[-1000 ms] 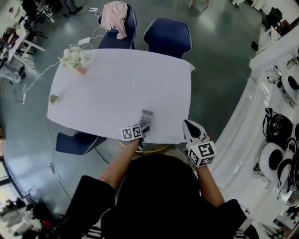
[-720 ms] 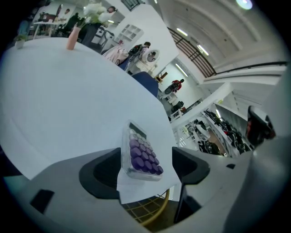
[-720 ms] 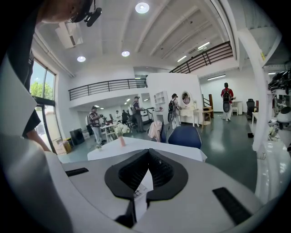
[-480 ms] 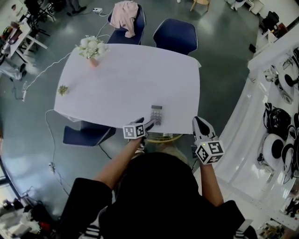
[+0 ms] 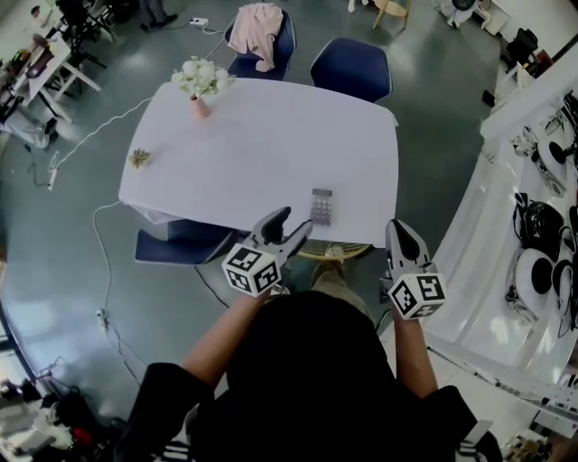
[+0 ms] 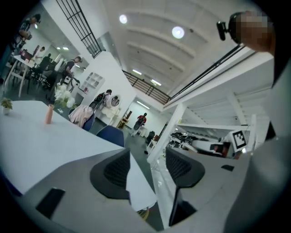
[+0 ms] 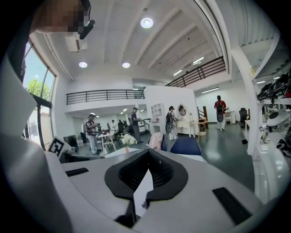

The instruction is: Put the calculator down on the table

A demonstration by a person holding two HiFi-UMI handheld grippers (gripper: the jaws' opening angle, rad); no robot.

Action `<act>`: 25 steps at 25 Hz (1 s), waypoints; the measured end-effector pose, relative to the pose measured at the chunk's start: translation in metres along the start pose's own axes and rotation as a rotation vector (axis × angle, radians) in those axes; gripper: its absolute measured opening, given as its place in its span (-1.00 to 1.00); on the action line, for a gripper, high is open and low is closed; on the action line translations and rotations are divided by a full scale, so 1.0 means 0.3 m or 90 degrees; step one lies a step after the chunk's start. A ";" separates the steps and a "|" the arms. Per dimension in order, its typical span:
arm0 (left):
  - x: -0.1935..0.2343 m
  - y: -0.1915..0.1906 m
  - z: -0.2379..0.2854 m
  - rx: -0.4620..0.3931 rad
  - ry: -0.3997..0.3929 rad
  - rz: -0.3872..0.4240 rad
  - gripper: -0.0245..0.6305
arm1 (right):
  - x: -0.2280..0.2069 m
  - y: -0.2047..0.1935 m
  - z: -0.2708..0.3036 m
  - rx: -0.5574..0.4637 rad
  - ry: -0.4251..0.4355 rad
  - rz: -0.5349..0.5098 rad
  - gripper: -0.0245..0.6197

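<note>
We see small grey rectangular calculator [image 5: 321, 206] at near edge of white table [image 5: 262, 135] (head view only); left gripper [image 5: 291, 224] empty, jaws closing; right gripper [image 5: 398, 231] clenched, empty.

The counter [image 5: 271, 144] is white, the calculator [image 5: 321, 206] grey. The chairs [image 5: 354, 70] are navy blue, one draped in a pink garment [image 5: 262, 23]; white flowers [image 5: 200, 74] top a pink vase [image 5: 200, 107].

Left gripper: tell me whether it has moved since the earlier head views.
Yes. The left gripper has drawn back from the calculator lying on the table, toward the person. Its jaws are closing with nothing between them.
</note>
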State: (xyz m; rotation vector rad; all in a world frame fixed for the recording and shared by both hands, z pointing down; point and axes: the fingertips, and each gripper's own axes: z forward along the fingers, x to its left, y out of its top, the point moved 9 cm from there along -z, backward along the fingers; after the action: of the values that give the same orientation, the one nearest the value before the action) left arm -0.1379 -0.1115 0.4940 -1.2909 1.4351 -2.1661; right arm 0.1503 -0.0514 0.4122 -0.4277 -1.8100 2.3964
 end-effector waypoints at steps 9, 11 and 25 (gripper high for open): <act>-0.138 0.175 -0.303 -0.092 0.024 0.163 -0.88 | 0.204 0.009 0.010 -0.027 0.041 -0.034 -0.93; -0.138 0.185 -0.357 -0.100 0.038 0.181 -0.89 | 0.249 0.000 0.016 -0.029 0.050 -0.052 -0.93; -0.107 0.174 -0.503 -0.098 0.078 0.182 -0.91 | 0.438 -0.003 0.050 -0.038 0.102 -0.101 -0.93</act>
State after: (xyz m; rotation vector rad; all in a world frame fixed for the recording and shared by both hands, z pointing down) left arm -0.2490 -0.0236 0.4141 -0.9410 1.7448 -2.0076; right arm 0.0204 -0.0319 0.3962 -0.4490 -1.7772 2.1440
